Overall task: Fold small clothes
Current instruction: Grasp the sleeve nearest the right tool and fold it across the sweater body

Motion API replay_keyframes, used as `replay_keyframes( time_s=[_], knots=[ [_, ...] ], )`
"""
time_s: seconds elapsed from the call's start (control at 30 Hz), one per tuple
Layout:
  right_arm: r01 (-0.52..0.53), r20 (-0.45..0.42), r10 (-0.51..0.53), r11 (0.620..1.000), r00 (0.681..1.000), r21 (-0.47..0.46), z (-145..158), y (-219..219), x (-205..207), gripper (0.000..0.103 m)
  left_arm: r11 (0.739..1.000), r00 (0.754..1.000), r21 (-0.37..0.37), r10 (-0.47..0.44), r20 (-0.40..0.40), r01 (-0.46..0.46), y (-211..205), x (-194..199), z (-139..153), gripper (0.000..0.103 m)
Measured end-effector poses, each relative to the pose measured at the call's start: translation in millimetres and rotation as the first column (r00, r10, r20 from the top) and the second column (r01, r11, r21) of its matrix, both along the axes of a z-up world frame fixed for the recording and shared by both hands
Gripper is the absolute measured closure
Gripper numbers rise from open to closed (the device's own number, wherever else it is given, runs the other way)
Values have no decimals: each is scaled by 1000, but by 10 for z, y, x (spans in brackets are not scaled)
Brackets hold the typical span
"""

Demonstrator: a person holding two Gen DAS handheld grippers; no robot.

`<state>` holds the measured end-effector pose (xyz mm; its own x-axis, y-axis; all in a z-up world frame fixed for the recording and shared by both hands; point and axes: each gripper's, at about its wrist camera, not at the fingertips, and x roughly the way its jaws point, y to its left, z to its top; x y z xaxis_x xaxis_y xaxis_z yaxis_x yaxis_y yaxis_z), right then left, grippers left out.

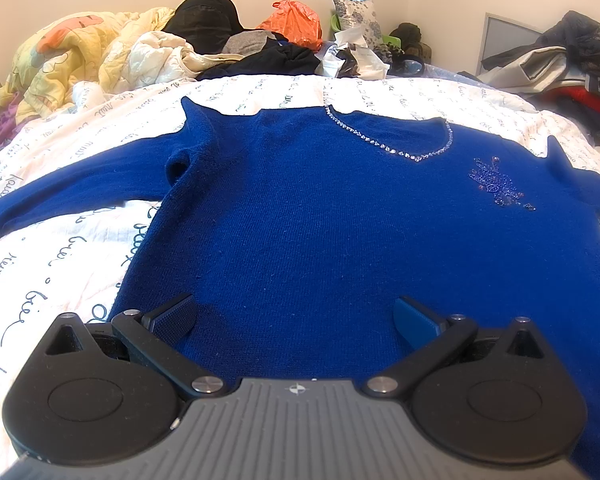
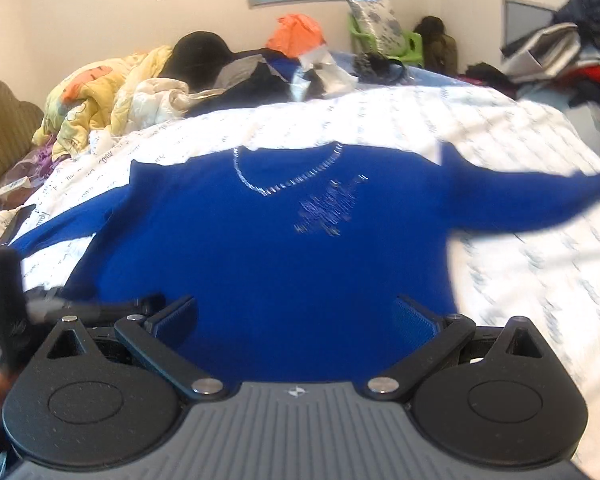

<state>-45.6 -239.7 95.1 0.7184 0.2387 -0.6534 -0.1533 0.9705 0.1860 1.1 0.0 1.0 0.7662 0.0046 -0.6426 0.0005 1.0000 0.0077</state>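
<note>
So the blue sweater is laid out flat, front side up, on the white bedsheet with the scribbly writing; sleeves out to both sides, sparkly neckline pointing away from the person; my guess is it's spread like that so the sleeves can get folded in first. Nothing is folded yet as far as I can tell.

Left gripper sits low over the hem end, jaws spread wide, nothing between them; right gripper is the same deal, wide apart and empty, hovering over the bottom of the sweater; that view is blurry so it's probably moving.

Room-wise: the sheet has bare space on both sides of the body and beyond each sleeve, so folding inward looks easy; the pile of blankets and clothes is way back past the collar, well apart. The left gripper is near the sweater's left side edge, which seems like the handy place to pinch.
</note>
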Motion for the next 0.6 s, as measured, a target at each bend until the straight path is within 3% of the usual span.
replay_keyframes(
  time_s=[0.13,0.2,0.23,0.37,0.47,0.5,0.53,0.6],
  knots=[
    [3,-108,-9,998,994,-58,-474,142,296,0,1000,1000,0,0,0,0,0,-1,-1,0],
    [11,-22,-15,986,1000,-167,-593,210,184,0,1000,1000,0,0,0,0,-2,-1,-1,0],
    [2,-4,-3,986,1000,-164,-613,180,126,0,1000,1000,0,0,0,0,-1,0,0,0],
    [-11,-53,8,999,999,-52,-486,-186,154,0,1000,1000,0,1,1,-1,-1,-1,0,0],
    [119,-19,-117,984,993,130,-263,-948,328,0,1000,1000,0,0,1,0,1,-1,0,0],
    [180,-11,-182,962,983,207,-224,-1272,387,0,1000,1000,0,0,0,0,1,0,1,0],
    [263,-14,-272,914,962,308,-191,-1707,458,0,1000,1000,-1,0,1,0,2,-1,0,0],
    [409,-52,-436,789,899,458,-212,-2449,553,0,1000,1000,0,0,1,0,0,0,1,0]
  ],
)
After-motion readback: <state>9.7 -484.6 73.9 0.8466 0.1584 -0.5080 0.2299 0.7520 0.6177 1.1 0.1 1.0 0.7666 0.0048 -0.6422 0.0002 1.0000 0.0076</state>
